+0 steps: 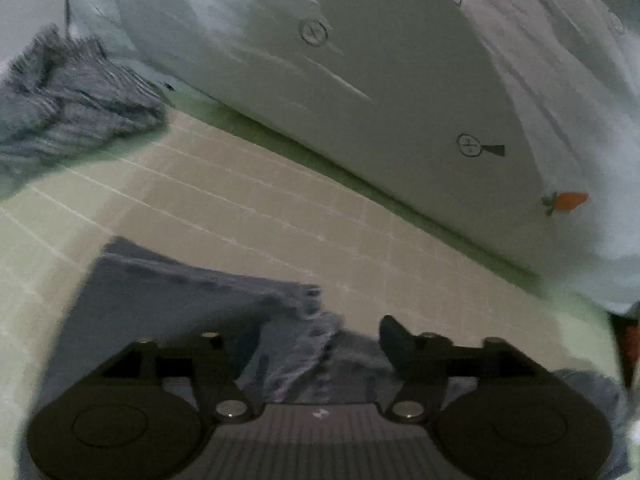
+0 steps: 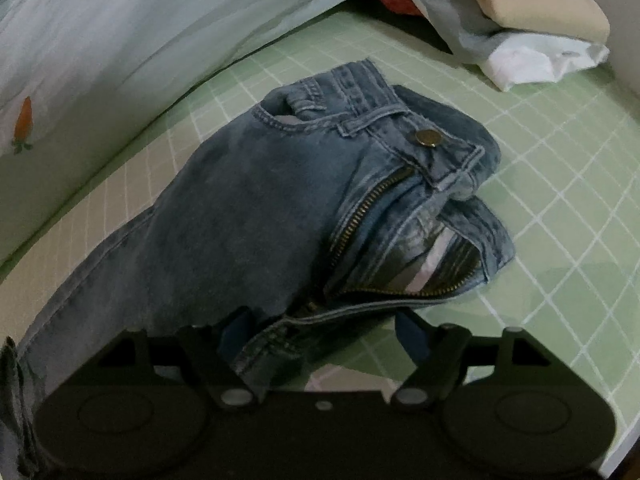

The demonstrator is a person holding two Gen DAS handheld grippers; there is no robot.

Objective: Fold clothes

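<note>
Mat (image 2: 560, 184): open grippers (image 2: 320, 328) straddle jeans (image 2: 248, 208)

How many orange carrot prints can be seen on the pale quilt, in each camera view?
1 in each view. Left wrist: carrot at the right, low on the quilt. Right wrist: carrot at the far left. They may be the same print; folds may hide others.

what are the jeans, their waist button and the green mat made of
Jeans: faded blue denim, going by the woven look, pale double stitching and frayed hem.
Waist button: looks like dull brass-toned metal with a slight sheen; the zipper teeth match.
Green mat: smooth, matte, printed white grid; probably a vinyl or rubber cutting mat.
</note>
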